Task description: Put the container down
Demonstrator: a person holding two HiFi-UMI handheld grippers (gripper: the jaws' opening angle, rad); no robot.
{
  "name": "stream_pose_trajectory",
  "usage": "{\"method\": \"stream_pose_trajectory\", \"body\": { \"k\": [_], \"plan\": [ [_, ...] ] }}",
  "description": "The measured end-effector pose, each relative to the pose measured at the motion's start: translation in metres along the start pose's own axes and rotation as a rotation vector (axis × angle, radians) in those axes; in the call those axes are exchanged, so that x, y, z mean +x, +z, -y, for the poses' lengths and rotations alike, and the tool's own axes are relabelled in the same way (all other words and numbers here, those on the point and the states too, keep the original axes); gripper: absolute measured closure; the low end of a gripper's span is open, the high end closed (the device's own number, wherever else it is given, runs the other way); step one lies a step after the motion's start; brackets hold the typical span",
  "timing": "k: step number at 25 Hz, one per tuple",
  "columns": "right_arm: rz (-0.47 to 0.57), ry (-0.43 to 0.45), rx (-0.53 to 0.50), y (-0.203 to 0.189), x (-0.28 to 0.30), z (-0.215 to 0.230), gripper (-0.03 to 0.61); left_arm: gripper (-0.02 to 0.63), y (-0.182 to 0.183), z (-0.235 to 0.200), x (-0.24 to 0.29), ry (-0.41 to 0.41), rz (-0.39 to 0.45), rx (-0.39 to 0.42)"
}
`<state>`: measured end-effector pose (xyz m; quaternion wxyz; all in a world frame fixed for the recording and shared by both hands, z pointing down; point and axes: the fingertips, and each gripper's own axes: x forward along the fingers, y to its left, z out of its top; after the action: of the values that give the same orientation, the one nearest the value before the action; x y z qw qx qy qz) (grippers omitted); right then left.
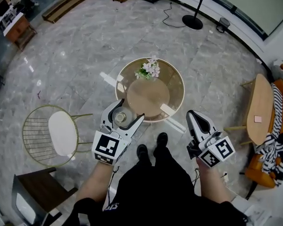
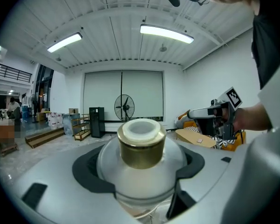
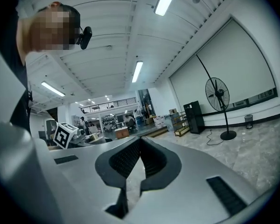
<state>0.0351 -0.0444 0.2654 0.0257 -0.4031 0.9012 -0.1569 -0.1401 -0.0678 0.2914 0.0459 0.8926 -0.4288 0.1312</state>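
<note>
The container (image 1: 120,117) is a clear rounded jar with a gold collar and a white top. In the left gripper view the container (image 2: 141,146) fills the middle between the jaws. My left gripper (image 1: 129,112) is shut on it and holds it upright by the near-left rim of the round glass table (image 1: 175,84). My right gripper (image 1: 192,114) hangs shut and empty to the right of the table, above the floor. In the right gripper view its jaws meet at the tips (image 3: 139,143) with nothing between them.
White flowers (image 1: 149,69) stand at the table's far side. A gold wire chair (image 1: 61,133) and a dark wooden chair (image 1: 35,192) are at the left. An oval wooden table (image 1: 259,108) and an orange sofa (image 1: 273,171) are at the right. A standing fan (image 1: 195,18) is far back.
</note>
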Motion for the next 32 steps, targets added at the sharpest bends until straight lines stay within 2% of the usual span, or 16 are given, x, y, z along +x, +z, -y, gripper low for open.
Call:
{"method": "stream_pose_trajectory", "body": {
  "k": [6,11,19,24,32],
  "plan": [
    [-0.005,0.028,0.046,-0.009,0.026,0.042,0.563,0.279,-0.007,-0.012,0.046,0.013,-0.051,-0.011],
    [-0.017,0.034,0.086,-0.021,0.041,0.077,0.563,0.279,-0.019,-0.014,0.088,-0.006,-0.093,-0.024],
    [-0.093,0.036,0.13,-0.069,0.054,0.121,0.563,0.279,-0.047,-0.006,0.158,-0.065,-0.131,0.0],
    [-0.15,0.035,0.163,-0.114,0.059,0.149,0.563,0.279,-0.079,0.003,0.199,-0.109,-0.159,0.007],
    [-0.217,0.047,0.194,-0.185,0.076,0.187,0.563,0.279,-0.152,0.003,0.253,-0.12,-0.2,-0.027]
  ]
}}
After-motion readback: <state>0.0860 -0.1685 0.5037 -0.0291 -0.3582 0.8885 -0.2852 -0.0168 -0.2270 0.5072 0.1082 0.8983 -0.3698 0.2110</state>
